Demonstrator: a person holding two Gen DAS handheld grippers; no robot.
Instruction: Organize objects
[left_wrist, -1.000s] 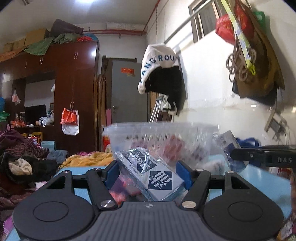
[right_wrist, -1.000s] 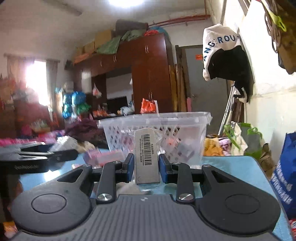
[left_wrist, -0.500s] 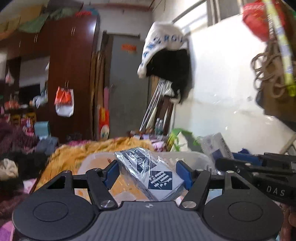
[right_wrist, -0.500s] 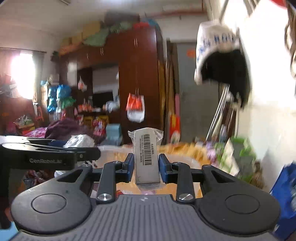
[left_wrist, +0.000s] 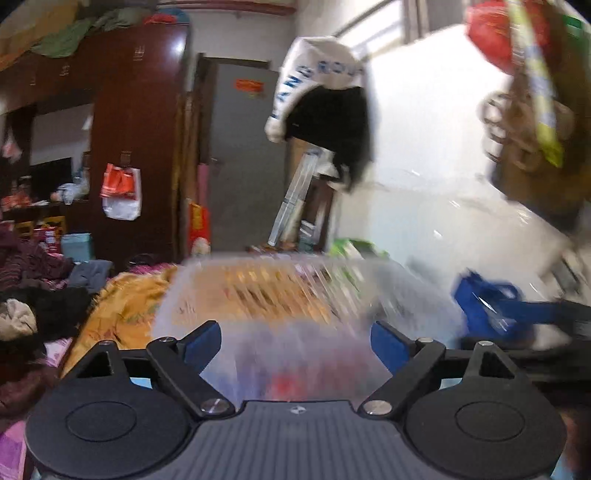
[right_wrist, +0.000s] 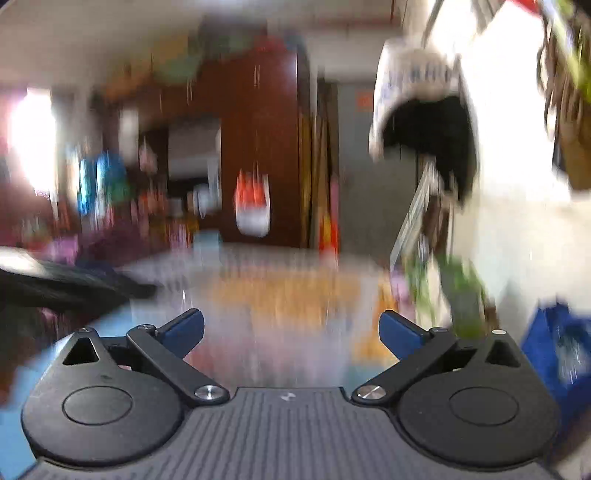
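My left gripper (left_wrist: 295, 341) is open and empty, right above the clear plastic basket (left_wrist: 280, 291), which is motion-blurred; pink and red shapes show inside it. My right gripper (right_wrist: 291, 332) is open and empty too, over the same blurred basket (right_wrist: 288, 291). The right gripper shows in the left wrist view (left_wrist: 517, 314) at the right edge. The left gripper shows in the right wrist view (right_wrist: 74, 284) at the left edge. The packets I held are out of sight.
The basket stands on a light blue table (right_wrist: 110, 325). An orange cloth (left_wrist: 122, 306) and piled clothes (left_wrist: 33, 295) lie behind it on the left. A blue bag (right_wrist: 561, 343) is at the right. The white wall (left_wrist: 424, 184) with hanging bags is close on the right.
Both grippers opened and let go of their packets: the blue-and-white one from the left, the barcoded one from the right. Both views are now blurred by motion.
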